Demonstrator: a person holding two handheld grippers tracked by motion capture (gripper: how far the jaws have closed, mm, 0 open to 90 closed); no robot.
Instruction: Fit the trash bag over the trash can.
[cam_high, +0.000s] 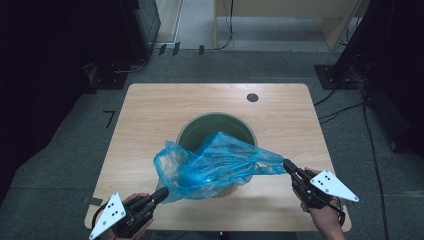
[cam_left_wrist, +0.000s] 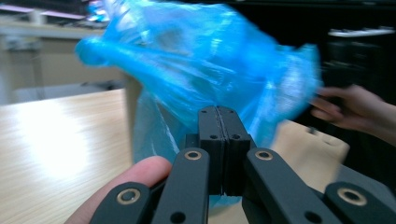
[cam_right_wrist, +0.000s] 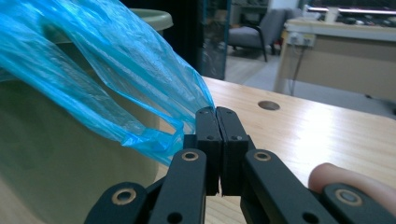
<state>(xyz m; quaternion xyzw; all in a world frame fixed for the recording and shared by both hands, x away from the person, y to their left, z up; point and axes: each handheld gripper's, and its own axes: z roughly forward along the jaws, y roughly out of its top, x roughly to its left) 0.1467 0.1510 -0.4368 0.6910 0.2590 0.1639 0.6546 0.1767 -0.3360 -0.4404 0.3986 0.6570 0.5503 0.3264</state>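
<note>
Grey carpet and dark equipment racks surround a pale wooden tabletop (cam_high: 150, 115), which has a round cable hole (cam_high: 252, 97) near its far edge. On the middle of the tabletop stands a green bin (cam_high: 200, 127), open at the top. A blue plastic bag (cam_high: 215, 167) is stretched over the near part of the bin's rim and hangs in front of it, held up off the wood between the two hands.

The left gripper (cam_high: 162, 192) sits at the near left of the tabletop with its jaws pressed together on the bag's lower left corner; in the left gripper view the blue film (cam_left_wrist: 196, 70) spreads out blurred just beyond the closed jaws, and the person's other hand (cam_left_wrist: 350, 109) shows farther off.

The right gripper (cam_high: 288, 166) is at the near right, its jaws clamped on a bunched edge of the bag pulled taut toward the right. In the right gripper view the plastic (cam_right_wrist: 93, 79) fans out from the closed jaws across the bin's side (cam_right_wrist: 56, 158).
</note>
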